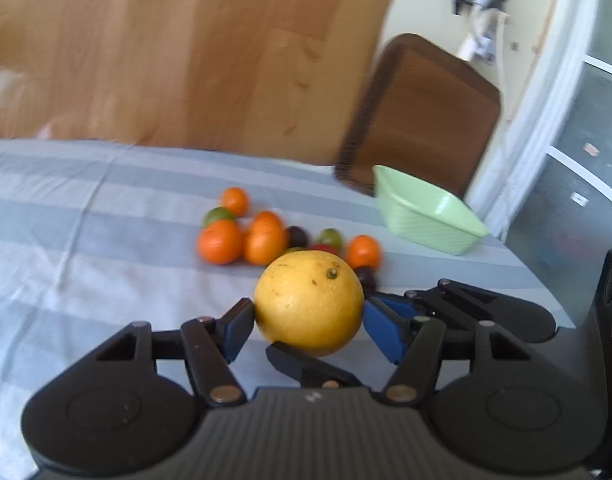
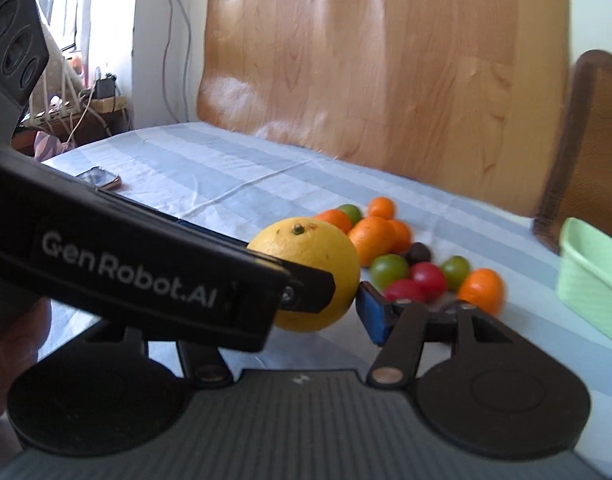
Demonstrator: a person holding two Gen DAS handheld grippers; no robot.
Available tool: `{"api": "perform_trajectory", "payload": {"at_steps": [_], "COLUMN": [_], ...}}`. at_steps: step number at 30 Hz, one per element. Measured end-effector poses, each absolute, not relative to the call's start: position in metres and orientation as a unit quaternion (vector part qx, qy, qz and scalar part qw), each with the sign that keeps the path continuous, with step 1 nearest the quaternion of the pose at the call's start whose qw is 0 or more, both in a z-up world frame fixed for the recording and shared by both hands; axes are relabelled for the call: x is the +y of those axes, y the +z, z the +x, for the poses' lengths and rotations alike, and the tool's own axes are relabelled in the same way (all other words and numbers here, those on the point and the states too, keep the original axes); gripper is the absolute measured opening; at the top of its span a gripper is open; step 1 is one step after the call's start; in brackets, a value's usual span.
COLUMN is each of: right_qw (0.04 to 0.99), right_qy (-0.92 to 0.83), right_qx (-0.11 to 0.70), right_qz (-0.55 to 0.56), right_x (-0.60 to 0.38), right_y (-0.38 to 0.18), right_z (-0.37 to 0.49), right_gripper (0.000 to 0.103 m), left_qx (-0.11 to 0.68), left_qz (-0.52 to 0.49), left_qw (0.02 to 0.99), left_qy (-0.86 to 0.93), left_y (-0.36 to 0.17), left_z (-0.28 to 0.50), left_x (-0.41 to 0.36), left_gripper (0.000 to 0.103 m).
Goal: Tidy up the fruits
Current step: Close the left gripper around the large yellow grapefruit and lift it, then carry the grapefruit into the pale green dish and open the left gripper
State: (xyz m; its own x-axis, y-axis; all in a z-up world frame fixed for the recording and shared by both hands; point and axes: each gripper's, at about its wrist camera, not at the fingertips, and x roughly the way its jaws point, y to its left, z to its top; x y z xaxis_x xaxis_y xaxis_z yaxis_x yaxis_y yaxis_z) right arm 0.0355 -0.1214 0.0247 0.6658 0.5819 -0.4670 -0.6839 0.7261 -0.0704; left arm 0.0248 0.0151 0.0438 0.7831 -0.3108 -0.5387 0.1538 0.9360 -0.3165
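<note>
Item: large yellow citrus (image 1: 309,302), clasped from two sides by both hand-held grippers.

Detail: left gripper (image 1: 307,320) presses its blue pads on the fruit's flanks; right gripper (image 2: 317,300) crosses it, one pad against the fruit, the other hidden behind the left tool. The fruit sits just off the striped cloth (image 1: 86,240), nearest of the heap of small fruits (image 1: 262,236); green basket (image 1: 429,216) beyond, likely its destination.
</note>
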Motion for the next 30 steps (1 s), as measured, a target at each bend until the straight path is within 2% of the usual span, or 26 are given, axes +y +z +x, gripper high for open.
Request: {"api": "perform_trajectory", "payload": {"at_steps": [7,14,19,30], "right_qw": [0.942,0.953,0.947,0.947], "right_qy": [0.253,0.185,0.180,0.182], "right_qx": [0.189,0.218,0.242,0.237], "right_qz": [-0.115,-0.101,-0.109,-0.119], "right_x": [-0.181,-0.239,-0.252,-0.248], "right_y": [0.026,0.015,0.000,-0.009], "right_z": [0.032,0.050,0.062,0.069], "right_gripper": [0.064,0.064,0.064,0.068], "left_qx": [0.302,0.327,0.352,0.352], "left_qz": [-0.082,-0.060,-0.051,-0.054], "left_qw": [0.927,0.907,0.898,0.902], "left_qy": [-0.205,-0.260,-0.257,-0.243], "left_y": [0.056,0.040,0.024,0.019], "left_z": [0.044,0.071,0.079,0.079], "left_x": [-0.064,-0.134,-0.153,-0.152], "left_gripper": [0.063,0.063,0.064,0.070]}}
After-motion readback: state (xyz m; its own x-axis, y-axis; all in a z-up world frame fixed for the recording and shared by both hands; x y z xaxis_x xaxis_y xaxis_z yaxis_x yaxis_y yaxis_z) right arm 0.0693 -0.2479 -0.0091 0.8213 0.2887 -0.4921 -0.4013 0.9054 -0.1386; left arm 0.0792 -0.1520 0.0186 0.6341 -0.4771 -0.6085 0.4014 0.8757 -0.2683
